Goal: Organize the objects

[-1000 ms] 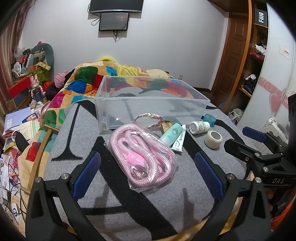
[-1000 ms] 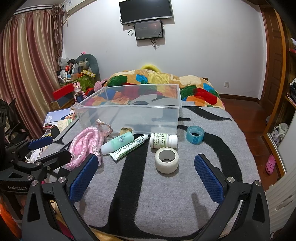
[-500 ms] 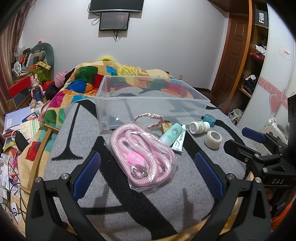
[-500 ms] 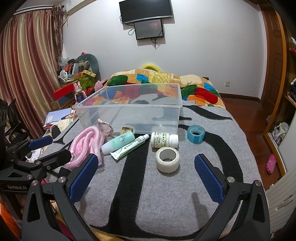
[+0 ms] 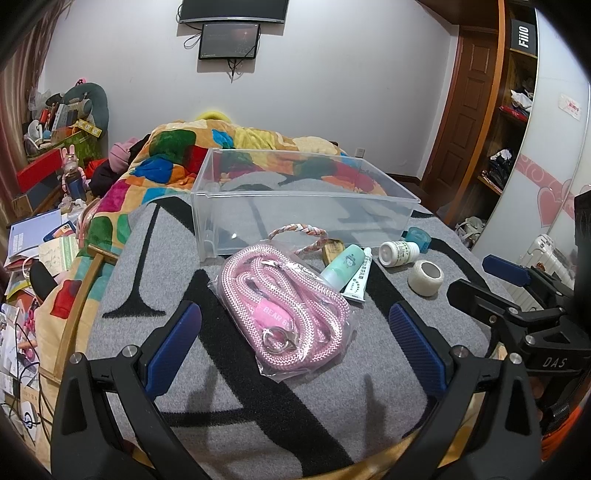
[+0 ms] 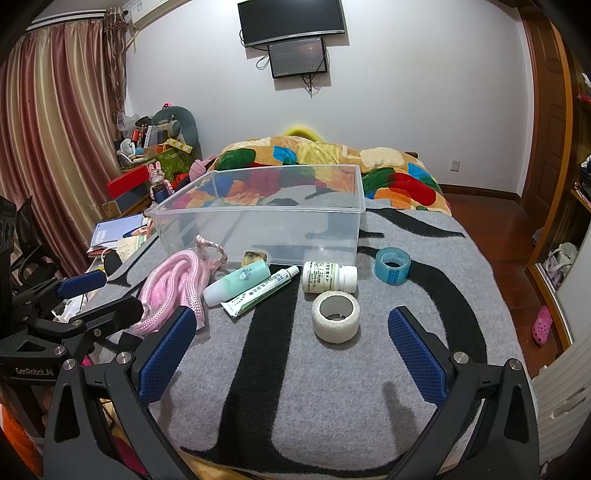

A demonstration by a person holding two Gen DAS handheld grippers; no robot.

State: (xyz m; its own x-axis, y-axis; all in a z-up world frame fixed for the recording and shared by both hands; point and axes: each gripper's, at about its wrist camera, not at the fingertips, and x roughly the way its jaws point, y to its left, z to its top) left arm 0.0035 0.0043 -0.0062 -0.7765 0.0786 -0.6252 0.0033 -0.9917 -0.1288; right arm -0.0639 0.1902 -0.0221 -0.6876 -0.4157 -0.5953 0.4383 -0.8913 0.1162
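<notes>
A white-walled bedroom is surrounding everything, with striped curtains (image 6: 48, 140) hanging along one side, a wooden door (image 5: 469, 110) standing on the other, and two dark screens (image 6: 291, 18) sitting high on the far wall. A bed is filling the middle, and a grey blanket with black stripes (image 6: 369, 387) is covering its near end, while a patchwork quilt (image 6: 332, 155) is lying bunched at the far end. A clear plastic bin (image 6: 258, 225) is sitting toward the blanket's far edge, open at the top.

Along the bin's near wall the loose things are lying in a row. A pink rope in a clear bag (image 5: 284, 306) is lying nearest the blanket's left edge, then a mint bottle (image 6: 236, 282) and a white tube (image 6: 258, 291) are lying side by side, touching. A white pill bottle (image 6: 328, 277) is lying on its side just beside them, a white tape roll (image 6: 335, 315) is sitting in front of it, and a blue tape roll (image 6: 393, 266) is sitting nearest the right edge.

The left gripper (image 5: 295, 339) is hovering over the rope with its jaws spread wide and holding nothing. The right gripper (image 6: 291, 347) is likewise gaping wide near the white tape roll.
</notes>
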